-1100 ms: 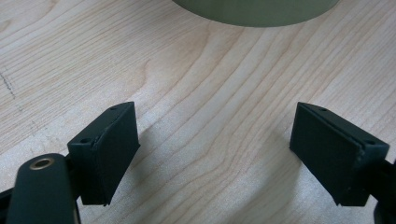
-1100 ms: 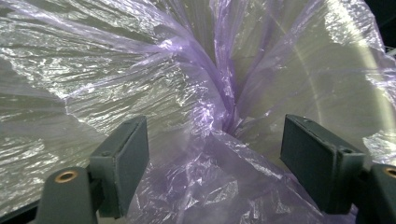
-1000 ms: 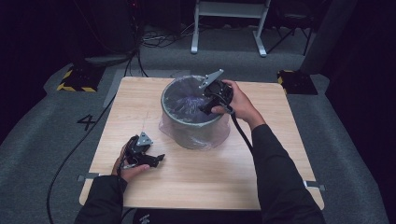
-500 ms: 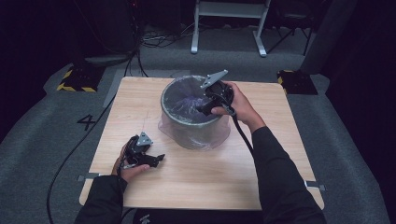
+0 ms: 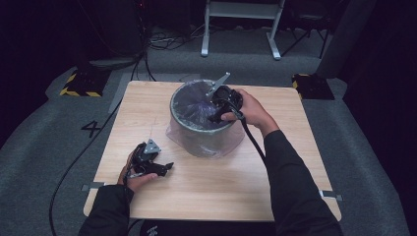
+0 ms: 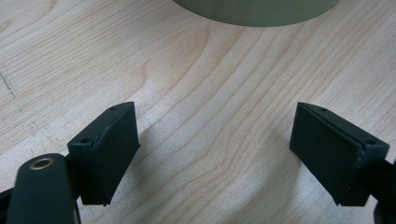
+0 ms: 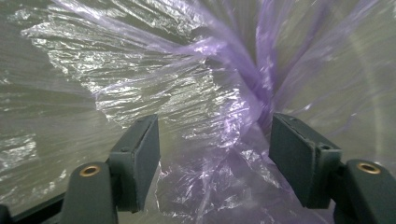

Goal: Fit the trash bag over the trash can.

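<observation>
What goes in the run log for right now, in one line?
right gripper: closing around purple bag liner in bin | left gripper: open over table

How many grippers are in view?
2: the left gripper rests on the table near its front left; the right gripper reaches into the bin lined with a bag.

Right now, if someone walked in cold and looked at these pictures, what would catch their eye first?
Probably the grey bin in the middle of the wooden table, lined with a crinkled purple plastic bag. The right gripper reaches into its mouth, jaws either side of a bunched fold of the bag; they have just been closing. The left gripper sits open near the table's front left, with nothing between its jaws.
</observation>
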Demonstrator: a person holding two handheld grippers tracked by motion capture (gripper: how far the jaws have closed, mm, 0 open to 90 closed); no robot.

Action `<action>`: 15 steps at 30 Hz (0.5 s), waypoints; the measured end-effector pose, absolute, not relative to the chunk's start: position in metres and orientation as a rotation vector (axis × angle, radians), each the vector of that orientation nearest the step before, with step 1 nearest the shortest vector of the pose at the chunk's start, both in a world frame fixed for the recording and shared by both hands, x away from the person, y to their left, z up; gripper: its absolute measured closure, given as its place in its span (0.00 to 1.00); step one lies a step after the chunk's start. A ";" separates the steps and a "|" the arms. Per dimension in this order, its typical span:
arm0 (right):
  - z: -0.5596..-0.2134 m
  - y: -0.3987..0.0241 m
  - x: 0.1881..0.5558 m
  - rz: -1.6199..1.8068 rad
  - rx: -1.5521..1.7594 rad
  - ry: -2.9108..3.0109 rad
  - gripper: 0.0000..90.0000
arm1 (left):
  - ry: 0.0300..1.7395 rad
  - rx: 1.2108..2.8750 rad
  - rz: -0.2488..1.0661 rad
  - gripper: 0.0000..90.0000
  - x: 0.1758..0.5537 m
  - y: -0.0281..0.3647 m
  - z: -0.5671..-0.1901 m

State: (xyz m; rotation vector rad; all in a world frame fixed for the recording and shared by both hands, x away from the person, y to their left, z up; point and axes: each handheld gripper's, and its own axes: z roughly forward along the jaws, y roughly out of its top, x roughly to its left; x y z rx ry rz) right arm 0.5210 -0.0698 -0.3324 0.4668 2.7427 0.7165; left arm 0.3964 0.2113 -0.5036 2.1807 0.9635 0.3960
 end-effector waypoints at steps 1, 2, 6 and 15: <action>-0.332 -0.069 0.521 0.712 0.469 2.752 0.38 | 0.962 2.182 0.396 0.17 0.396 0.211 -0.504; -0.333 -0.069 0.522 0.711 0.470 2.758 0.37 | 0.964 2.180 0.396 0.17 0.396 0.211 -0.504; -0.332 -0.070 0.523 0.733 0.504 2.765 0.31 | 0.964 2.180 0.396 0.17 0.396 0.211 -0.504; -0.327 -0.082 0.519 0.946 0.561 2.682 0.24 | 0.964 2.181 0.395 0.17 0.396 0.211 -0.504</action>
